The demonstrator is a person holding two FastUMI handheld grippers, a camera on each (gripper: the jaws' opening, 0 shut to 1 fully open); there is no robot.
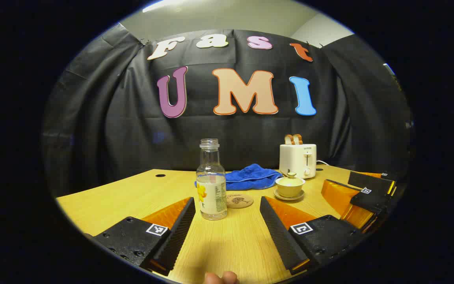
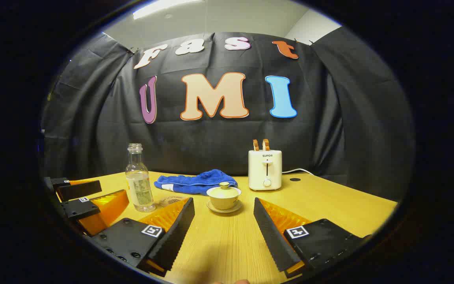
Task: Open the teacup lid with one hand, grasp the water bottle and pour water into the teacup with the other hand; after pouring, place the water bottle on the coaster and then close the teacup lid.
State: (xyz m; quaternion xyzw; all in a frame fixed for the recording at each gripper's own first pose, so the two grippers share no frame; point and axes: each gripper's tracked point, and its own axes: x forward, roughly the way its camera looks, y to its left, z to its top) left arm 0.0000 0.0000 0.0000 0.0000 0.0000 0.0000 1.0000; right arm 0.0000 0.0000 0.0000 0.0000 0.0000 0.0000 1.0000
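Observation:
A clear, uncapped water bottle point(image 1: 211, 183) stands upright on the wooden table, partly filled, just beyond my left gripper point(image 1: 227, 203), which is open and lined up a little to the right of it. A round cork coaster point(image 1: 239, 200) lies right of the bottle. The pale yellow teacup point(image 1: 290, 186) sits on its saucer with its lid on. In the right gripper view the teacup point(image 2: 224, 196) stands just past my open right gripper point(image 2: 224, 207), and the bottle point(image 2: 139, 181) is to its left. The right gripper point(image 1: 369, 189) shows at the far right of the left gripper view, the left gripper point(image 2: 81, 195) at the far left of the right one.
A blue cloth point(image 1: 250, 176) lies crumpled behind the coaster and cup. A white toaster point(image 2: 265, 169) with two slices in it stands at the back, its cord trailing right. The table point(image 2: 329, 201) has cable holes near its back edge.

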